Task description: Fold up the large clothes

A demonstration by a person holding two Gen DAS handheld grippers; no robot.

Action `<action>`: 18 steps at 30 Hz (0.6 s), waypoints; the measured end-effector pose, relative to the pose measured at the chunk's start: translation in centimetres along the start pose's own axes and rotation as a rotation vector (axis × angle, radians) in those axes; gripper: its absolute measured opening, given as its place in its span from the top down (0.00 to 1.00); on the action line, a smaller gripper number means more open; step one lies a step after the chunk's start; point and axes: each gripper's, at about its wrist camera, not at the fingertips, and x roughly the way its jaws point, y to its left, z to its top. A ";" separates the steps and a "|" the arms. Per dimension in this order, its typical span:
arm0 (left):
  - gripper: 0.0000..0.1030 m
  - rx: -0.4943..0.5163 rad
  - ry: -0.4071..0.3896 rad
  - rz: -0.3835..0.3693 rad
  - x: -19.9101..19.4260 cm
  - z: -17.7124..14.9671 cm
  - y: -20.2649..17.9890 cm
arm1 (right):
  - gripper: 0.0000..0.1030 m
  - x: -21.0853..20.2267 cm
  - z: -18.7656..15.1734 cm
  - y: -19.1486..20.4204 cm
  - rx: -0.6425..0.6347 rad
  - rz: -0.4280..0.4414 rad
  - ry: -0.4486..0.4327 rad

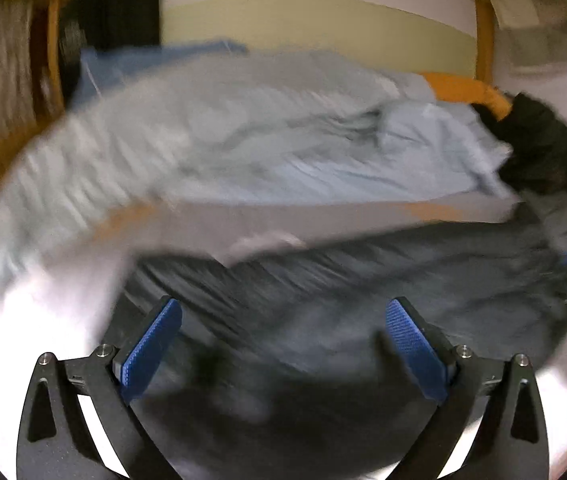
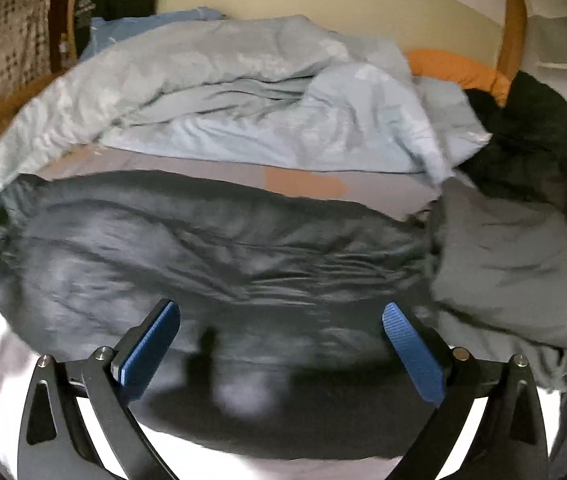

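Right wrist view: we hold our right gripper (image 2: pixel 281 344) with its blue pads (image 2: pixel 151 348) spread wide and empty, just above a dark grey garment (image 2: pixel 203 248) lying spread on the bed (image 2: pixel 211 168). Beyond the garment, a rumpled pale blue duvet (image 2: pixel 243 100) is heaped. Beside the garment's right edge lies a grey pillow (image 2: pixel 511 264). Left wrist view, heavily blurred: our left gripper (image 1: pixel 283 344) is likewise spread and empty over the same dark grey garment (image 1: pixel 363 300).
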 end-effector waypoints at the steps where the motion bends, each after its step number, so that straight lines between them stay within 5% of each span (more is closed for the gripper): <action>1: 0.01 0.022 -0.023 0.061 0.4 0.3 0.7 | 0.01 0.4 0.0 -0.7 0.018 -0.002 0.006; 4: 0.01 -0.001 -0.021 0.108 2.6 0.8 3.4 | 0.08 2.1 0.0 -3.3 0.099 0.032 0.012; 5: 0.01 -0.023 -0.014 0.111 3.4 0.9 4.3 | 0.22 2.6 0.1 -4.0 0.126 0.054 0.007; 6: 0.01 -0.049 0.007 0.110 4.2 0.9 5.4 | 0.63 3.3 0.1 -4.3 0.130 0.078 0.018; 8: 0.01 -0.143 0.091 0.135 6.3 0.3 7.9 | 0.81 4.9 0.3 -4.3 0.113 0.133 0.066; 12: 0.01 -0.211 0.253 0.125 10.1 -2.1 10.4 | 0.85 6.7 0.0 -3.5 0.049 0.059 0.047; 18: 0.00 -0.272 0.294 0.122 12.5 -4.8 11.9 | 0.85 8.7 -0.7 -3.4 0.091 0.060 0.074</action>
